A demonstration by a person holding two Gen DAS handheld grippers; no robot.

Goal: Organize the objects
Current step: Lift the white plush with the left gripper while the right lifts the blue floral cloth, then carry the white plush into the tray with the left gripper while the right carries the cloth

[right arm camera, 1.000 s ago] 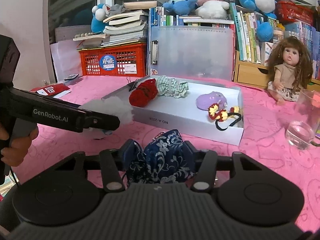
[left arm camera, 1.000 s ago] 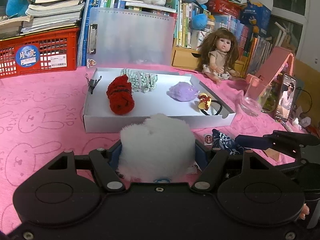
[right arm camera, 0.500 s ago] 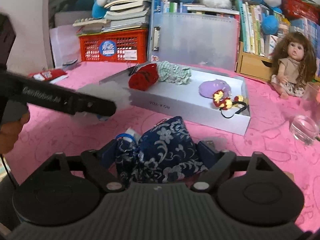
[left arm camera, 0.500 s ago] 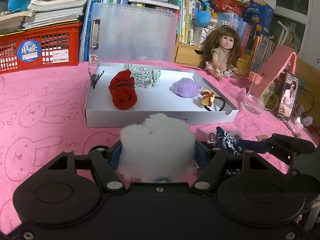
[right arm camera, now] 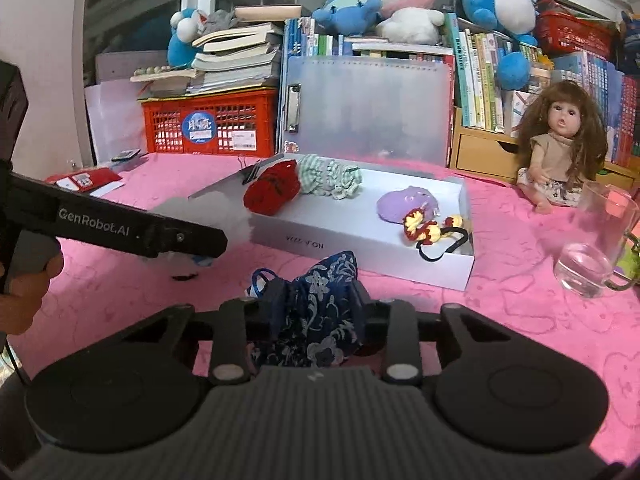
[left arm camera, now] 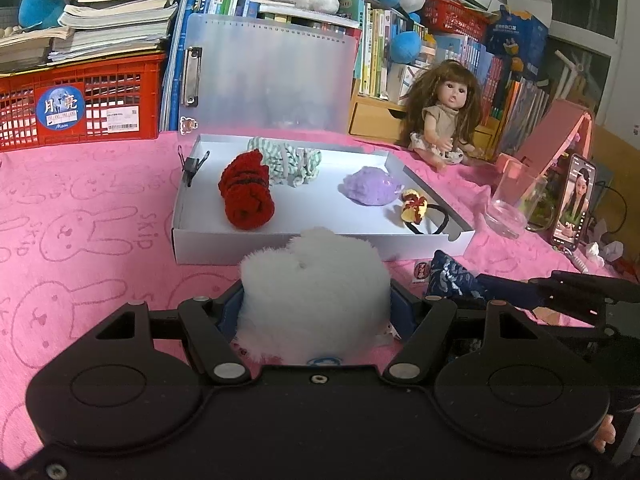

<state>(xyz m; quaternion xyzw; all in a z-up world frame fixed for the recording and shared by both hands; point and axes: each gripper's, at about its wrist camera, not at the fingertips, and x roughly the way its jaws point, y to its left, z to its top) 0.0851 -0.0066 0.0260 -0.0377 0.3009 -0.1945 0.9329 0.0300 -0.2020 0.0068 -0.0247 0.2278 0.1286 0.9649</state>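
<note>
progress: part done; four soft items boxed, two in hand, outside the box
box: shallow white cardboard box (left arm camera: pixel 280 246) on pink bunny-print cloth (left arm camera: pixel 80 216)
contents: red knit roll (left arm camera: pixel 246 194), green-striped fabric bundle (left arm camera: pixel 290 162), purple fuzzy lump (left arm camera: pixel 370 186), yellow-red hair tie (left arm camera: pixel 416 210)
left gripper (left arm camera: pixel 316 304): jaws clamped on white fluffy pompom (left arm camera: pixel 316 280), just before box front wall
right gripper (right arm camera: pixel 316 312): jaws just closed in, pinching navy floral fabric pouch (right arm camera: pixel 316 308), near box front
left to do: both into box, my read

four items lie in the shallow white cardboard box (left arm camera: pixel 280 246); one long-haired doll (right arm camera: pixel 558 148), one clear glass mug (right arm camera: pixel 596 258).
</note>
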